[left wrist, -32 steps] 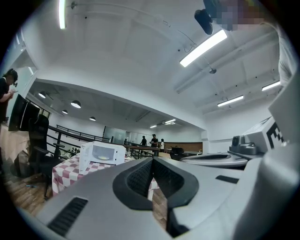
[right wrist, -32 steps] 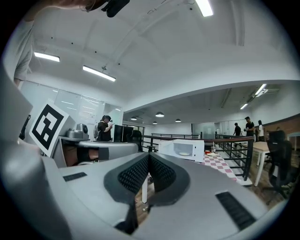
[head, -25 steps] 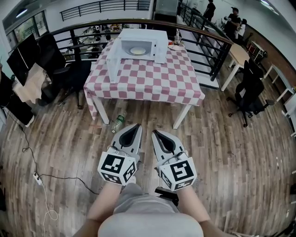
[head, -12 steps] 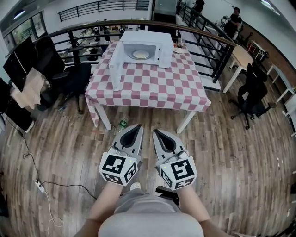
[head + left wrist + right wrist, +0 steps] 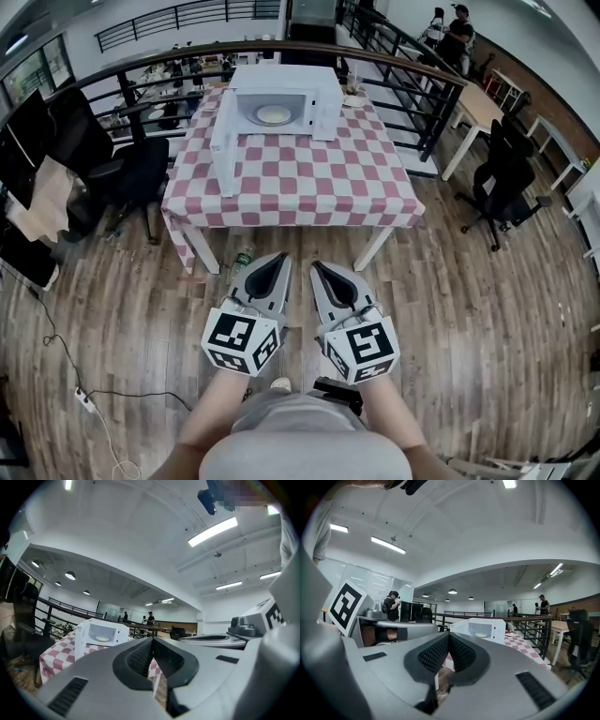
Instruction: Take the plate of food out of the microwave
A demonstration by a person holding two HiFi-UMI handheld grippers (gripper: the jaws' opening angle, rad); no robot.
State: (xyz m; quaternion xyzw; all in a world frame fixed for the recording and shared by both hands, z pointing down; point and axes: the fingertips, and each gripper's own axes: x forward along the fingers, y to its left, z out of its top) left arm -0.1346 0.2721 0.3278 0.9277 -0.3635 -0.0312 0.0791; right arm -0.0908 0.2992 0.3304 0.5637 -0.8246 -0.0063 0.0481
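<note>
A white microwave (image 5: pixel 278 94) stands at the far end of a red-and-white checked table (image 5: pixel 291 178), its door (image 5: pixel 224 141) swung open to the left. Inside it lies a pale plate of food (image 5: pixel 274 114). Both grippers are held side by side over the wooden floor, well short of the table's near edge and pointing at it. My left gripper (image 5: pixel 278 256) is shut with nothing in it, and so is my right gripper (image 5: pixel 316 266). The left gripper view shows the microwave (image 5: pixel 101 634) far off beyond my left gripper (image 5: pixel 152 640). The right gripper view shows the microwave (image 5: pixel 480 628) beyond my right gripper (image 5: pixel 449 635).
A plastic bottle (image 5: pixel 242 255) lies on the floor by the table's front left leg. Black office chairs stand at the left (image 5: pixel 136 164) and the right (image 5: pixel 506 187). A dark railing (image 5: pixel 427 103) runs behind the table. A cable and power strip (image 5: pixel 84 398) lie at lower left.
The table and microwave have come closer and sit larger in the head view. Both grippers kept their place before the body and stayed shut.
</note>
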